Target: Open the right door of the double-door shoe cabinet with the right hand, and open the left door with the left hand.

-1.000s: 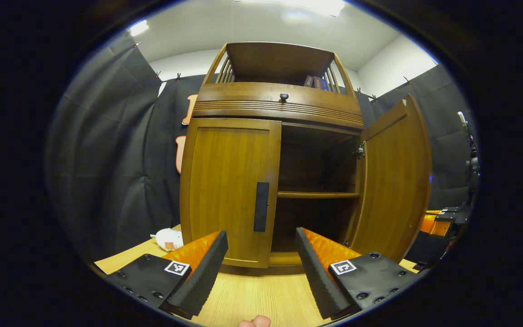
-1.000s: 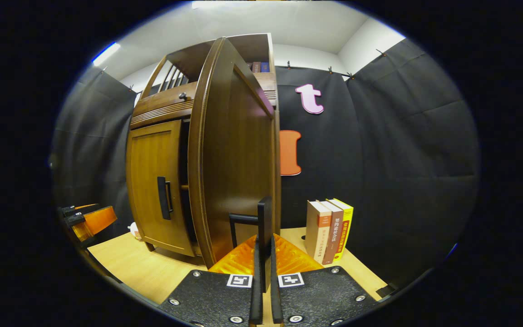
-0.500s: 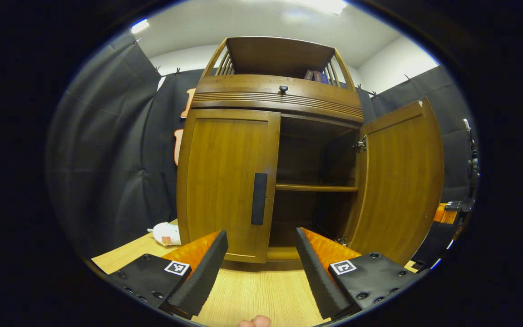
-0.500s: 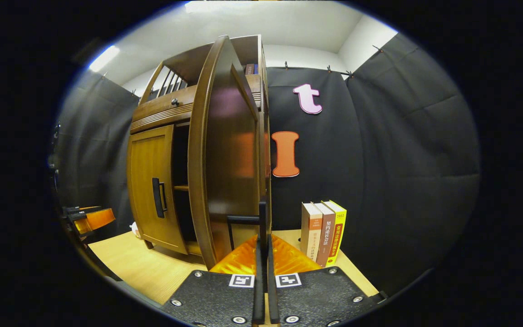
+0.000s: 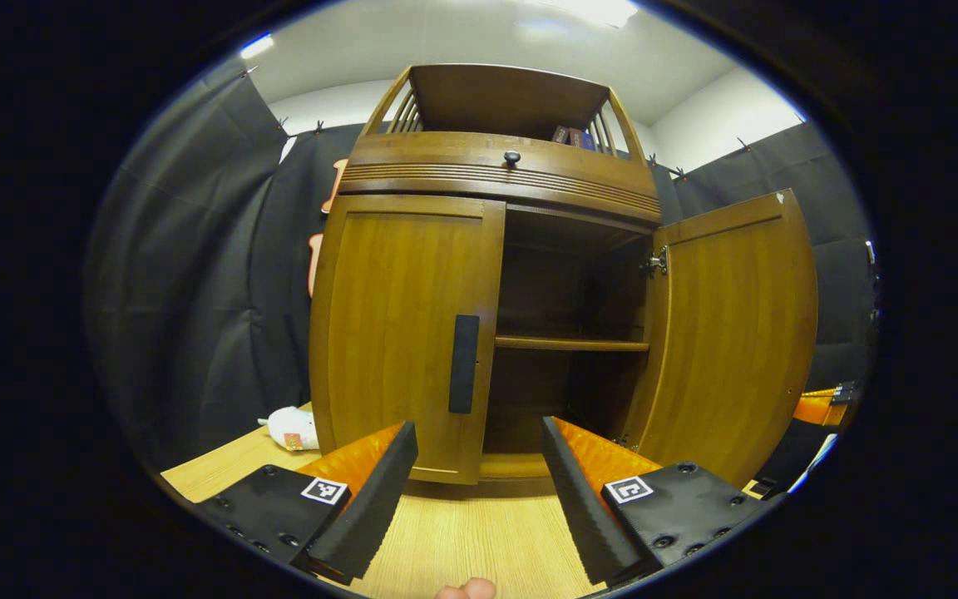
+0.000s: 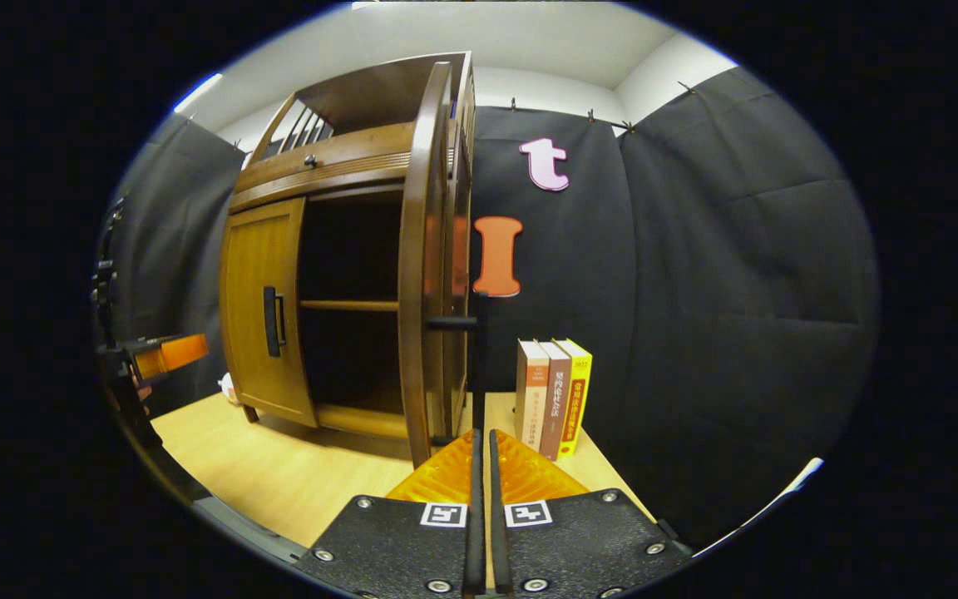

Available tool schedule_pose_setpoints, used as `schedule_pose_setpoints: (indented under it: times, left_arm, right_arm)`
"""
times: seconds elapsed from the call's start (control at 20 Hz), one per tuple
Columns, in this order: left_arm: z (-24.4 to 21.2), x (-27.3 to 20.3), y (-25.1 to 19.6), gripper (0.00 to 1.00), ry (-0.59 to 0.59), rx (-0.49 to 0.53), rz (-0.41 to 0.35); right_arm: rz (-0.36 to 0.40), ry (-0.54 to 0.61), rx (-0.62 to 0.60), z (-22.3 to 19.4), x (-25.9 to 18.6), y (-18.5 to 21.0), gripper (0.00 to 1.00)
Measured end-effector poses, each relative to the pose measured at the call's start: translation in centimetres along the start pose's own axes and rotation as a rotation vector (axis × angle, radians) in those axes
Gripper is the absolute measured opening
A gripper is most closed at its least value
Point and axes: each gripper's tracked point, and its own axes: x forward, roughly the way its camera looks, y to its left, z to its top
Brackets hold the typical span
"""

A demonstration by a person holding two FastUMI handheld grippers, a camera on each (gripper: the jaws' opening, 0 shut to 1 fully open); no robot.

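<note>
Facing the shoe cabinet [image 5: 496, 274] on the worktop [image 5: 462, 541], left gripper view: left gripper [image 5: 479, 499] spread wide, near the closed left door [image 5: 400, 333] and its black handle [image 5: 463, 363]; right door [image 5: 737, 333] swung open. Right gripper view: right gripper [image 6: 481, 507] pressed together on the right door's handle [image 6: 479, 366]; books [image 6: 552, 395] stand just beside the open door
</note>
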Motion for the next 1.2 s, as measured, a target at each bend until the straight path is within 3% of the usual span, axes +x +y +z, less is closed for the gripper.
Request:
schedule_pose_setpoints:
  times: [0.3,0.45,0.5,0.75,0.8,0.95,1.1,1.2]
  left_arm:
    - [-0.1,0.5,-1.0,0.97,0.019,0.01,-0.043]
    - [0.1,0.3,-0.9,0.97,0.021,0.017,-0.04]
    - [0.1,0.2,-0.7,0.97,0.019,0.016,-0.034]
    - [0.3,-1.3,2.0,1.0,0.007,0.014,0.033]
    - [0.4,-1.5,2.7,0.96,0.006,0.014,0.049]
    - [0.6,-1.9,4.5,0.94,0.005,0.005,0.095]
    - [0.8,-1.7,5.6,0.94,0.005,-0.015,0.117]
    - [1.4,-0.8,6.0,0.94,-0.001,-0.011,0.112]
  right_arm:
    - [0.002,0.011,0.0,-0.1,-3.3,3.8,0.02]
    - [0.053,0.004,-0.004,0.7,-2.6,7.5,0.02]
    - [0.08,-0.007,0.004,1.0,-2.1,8.6,0.07]
    - [0.177,-0.025,0.042,1.8,1.0,13.1,0.03]
    - [0.185,-0.035,0.048,2.3,1.4,13.4,0.2]
    - [0.208,-0.054,0.054,3.2,2.4,14.1,0.45]
    - [0.205,-0.075,0.069,3.7,2.7,13.8,0.84]
    - [0.193,-0.081,0.074,3.8,3.0,13.6,0.94]
